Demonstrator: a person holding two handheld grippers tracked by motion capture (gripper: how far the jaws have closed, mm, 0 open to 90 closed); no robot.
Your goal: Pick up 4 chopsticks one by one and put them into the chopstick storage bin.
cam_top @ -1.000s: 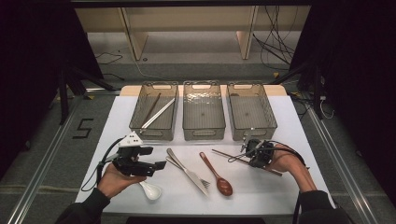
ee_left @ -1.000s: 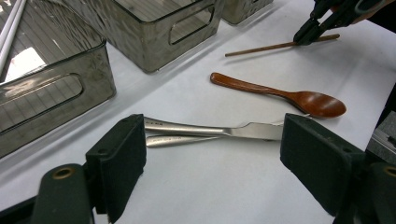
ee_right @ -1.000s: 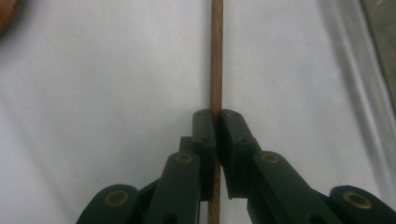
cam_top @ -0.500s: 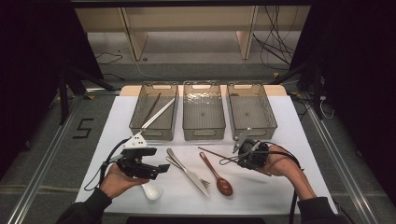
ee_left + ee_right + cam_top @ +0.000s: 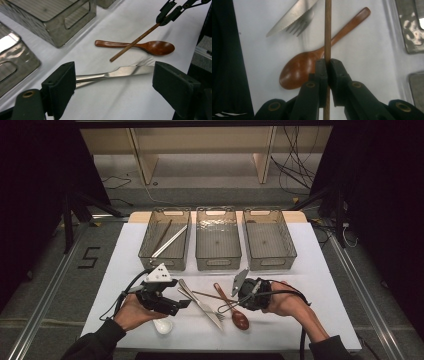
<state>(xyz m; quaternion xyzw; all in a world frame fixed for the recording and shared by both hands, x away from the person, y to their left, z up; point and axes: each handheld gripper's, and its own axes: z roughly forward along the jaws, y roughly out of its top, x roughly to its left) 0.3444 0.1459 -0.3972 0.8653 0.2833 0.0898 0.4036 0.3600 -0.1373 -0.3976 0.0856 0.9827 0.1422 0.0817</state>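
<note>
My right gripper is shut on a thin wooden chopstick, which it holds just above the brown wooden spoon. In the right gripper view the jaws pinch the chopstick over the spoon's bowl. My left gripper is open at the near left. In the left gripper view its wide jaws frame the steel knife, which lies on the table without touching the pads. A fork lies under the knife.
Three clear bins stand in a row at the back: the left one holds a chopstick and a metal utensil, the middle and right ones look bare. A white spoon lies by my left hand.
The right gripper has carried the chopstick to the left, off the table and over the wooden spoon. The left gripper has shifted right, toward the knife.
</note>
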